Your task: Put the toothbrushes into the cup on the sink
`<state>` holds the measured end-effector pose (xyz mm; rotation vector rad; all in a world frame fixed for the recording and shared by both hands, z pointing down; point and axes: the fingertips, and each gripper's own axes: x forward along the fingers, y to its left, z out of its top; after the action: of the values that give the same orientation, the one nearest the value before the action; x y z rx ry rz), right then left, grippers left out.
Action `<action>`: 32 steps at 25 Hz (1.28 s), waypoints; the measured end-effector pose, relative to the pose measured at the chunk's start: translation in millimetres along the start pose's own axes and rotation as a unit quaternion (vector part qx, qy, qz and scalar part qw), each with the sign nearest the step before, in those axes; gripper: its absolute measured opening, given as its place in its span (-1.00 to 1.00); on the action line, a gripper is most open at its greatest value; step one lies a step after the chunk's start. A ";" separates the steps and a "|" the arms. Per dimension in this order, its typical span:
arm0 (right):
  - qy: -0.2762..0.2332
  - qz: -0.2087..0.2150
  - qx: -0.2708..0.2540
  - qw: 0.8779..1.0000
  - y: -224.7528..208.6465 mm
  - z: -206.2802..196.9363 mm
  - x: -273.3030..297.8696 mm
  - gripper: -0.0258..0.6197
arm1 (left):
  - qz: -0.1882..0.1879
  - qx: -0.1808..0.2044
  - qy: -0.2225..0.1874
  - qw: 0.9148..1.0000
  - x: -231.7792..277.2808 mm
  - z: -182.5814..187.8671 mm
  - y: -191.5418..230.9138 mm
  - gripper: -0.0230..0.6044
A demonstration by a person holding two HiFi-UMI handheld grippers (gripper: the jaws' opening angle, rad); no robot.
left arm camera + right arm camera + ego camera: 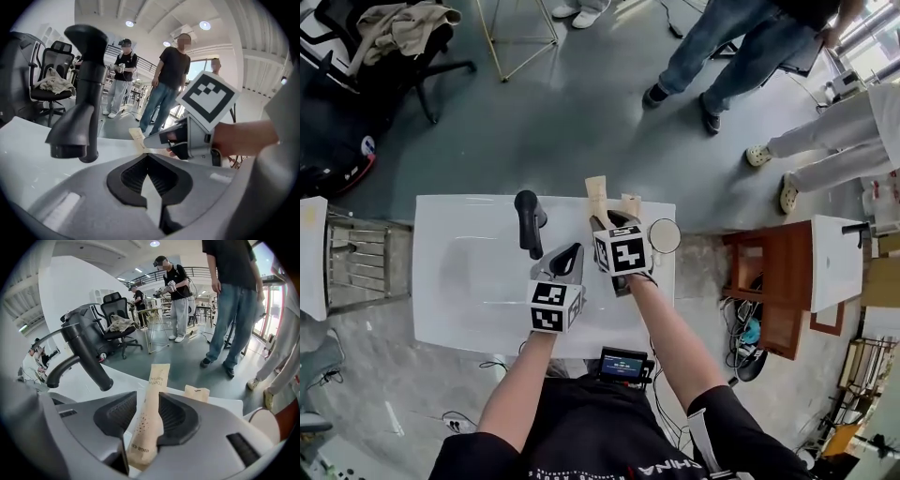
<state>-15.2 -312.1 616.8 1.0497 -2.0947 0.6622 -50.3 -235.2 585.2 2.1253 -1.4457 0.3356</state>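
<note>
R gripper [612,221] is hanging wide, wrapped toothbrush [152,399] sitting between the jaws, looking loose, long axis running straight ahead toward the sink [469,272] far edge. Just to its right the cup [664,235] is standing, so R hand's nearer. 2nd wrapped toothbrush [630,204] is lying just beyond. L gripper [149,176] is sitting pinched together, empty, near the faucet [528,220], which isn't blocking anything.
</note>
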 end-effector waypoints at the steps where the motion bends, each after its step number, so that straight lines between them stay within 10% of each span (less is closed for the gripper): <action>1: 0.003 -0.001 -0.003 1.000 -0.4 -1.1 4.3 -0.44 | 0.001 0.003 0.002 1.000 0.6 -3.3 0.7 -0.92; 17: 0.032 -0.012 -0.003 0.999 -5.7 -4.3 23.6 -0.81 | -0.015 -0.002 0.013 1.000 1.7 -15.6 4.7 -0.92; 32: -0.069 -0.005 0.015 0.997 1.1 25.4 -47.4 -0.85 | -0.037 0.024 -0.009 0.999 -11.3 8.6 -12.2 -0.92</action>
<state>-4.6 -306.5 564.4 1.1510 -2.2029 0.6348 -44.4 -227.8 569.1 2.2187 -1.3777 0.3266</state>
